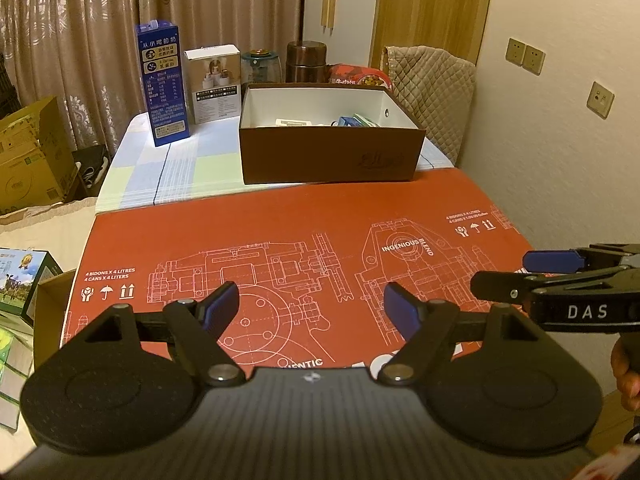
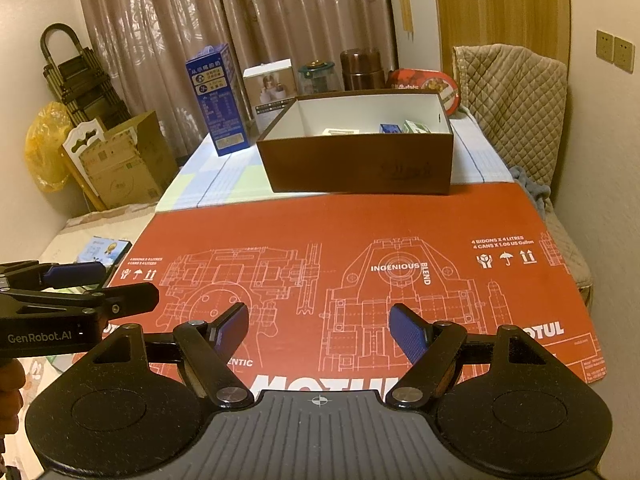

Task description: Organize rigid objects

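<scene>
Left wrist: brown box (image 1: 332,156) well beyond the empty, spread jaws.

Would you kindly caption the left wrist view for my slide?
Open left gripper over red cardboard, facing a brown box of small items.

Beyond both tongs, the brown box's (image 1: 332,156) near wall hid most of the small packs (image 2: 394,128) inside.

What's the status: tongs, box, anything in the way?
Left tongs and right tongs open, empty, over the red cardboard. Brown box open, small items inside. Blue carton upright beside it. Path clear.
</scene>
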Available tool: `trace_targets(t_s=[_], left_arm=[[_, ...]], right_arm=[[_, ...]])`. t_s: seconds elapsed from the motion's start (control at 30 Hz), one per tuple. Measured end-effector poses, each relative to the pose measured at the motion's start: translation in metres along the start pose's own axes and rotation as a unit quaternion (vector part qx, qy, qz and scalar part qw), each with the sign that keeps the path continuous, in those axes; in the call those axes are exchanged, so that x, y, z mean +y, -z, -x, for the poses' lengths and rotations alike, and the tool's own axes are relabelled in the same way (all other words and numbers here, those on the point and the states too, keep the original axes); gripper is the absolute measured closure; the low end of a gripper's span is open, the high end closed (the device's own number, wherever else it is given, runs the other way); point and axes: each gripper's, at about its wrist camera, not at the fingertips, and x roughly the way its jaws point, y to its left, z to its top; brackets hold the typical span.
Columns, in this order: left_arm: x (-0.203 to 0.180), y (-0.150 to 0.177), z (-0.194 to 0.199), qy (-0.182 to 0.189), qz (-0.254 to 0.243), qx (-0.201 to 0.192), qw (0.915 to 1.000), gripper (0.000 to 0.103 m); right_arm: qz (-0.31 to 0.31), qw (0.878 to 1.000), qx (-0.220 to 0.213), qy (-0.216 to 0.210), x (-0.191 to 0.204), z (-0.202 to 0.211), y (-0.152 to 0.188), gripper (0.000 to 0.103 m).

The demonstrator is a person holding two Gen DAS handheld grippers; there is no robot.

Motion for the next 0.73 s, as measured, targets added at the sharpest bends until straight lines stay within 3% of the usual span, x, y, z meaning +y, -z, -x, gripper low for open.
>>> trace_targets(t_s=[0.73], left_arm=[[0.0020, -0.0064, -0.0082, -0.003, -0.003, -0.001, 1.0000, 0.026]], right_arm=[[-0.001, 1.000, 0.006, 0.002, 0.0009, -0.0089, -0.0028, 0.028]])
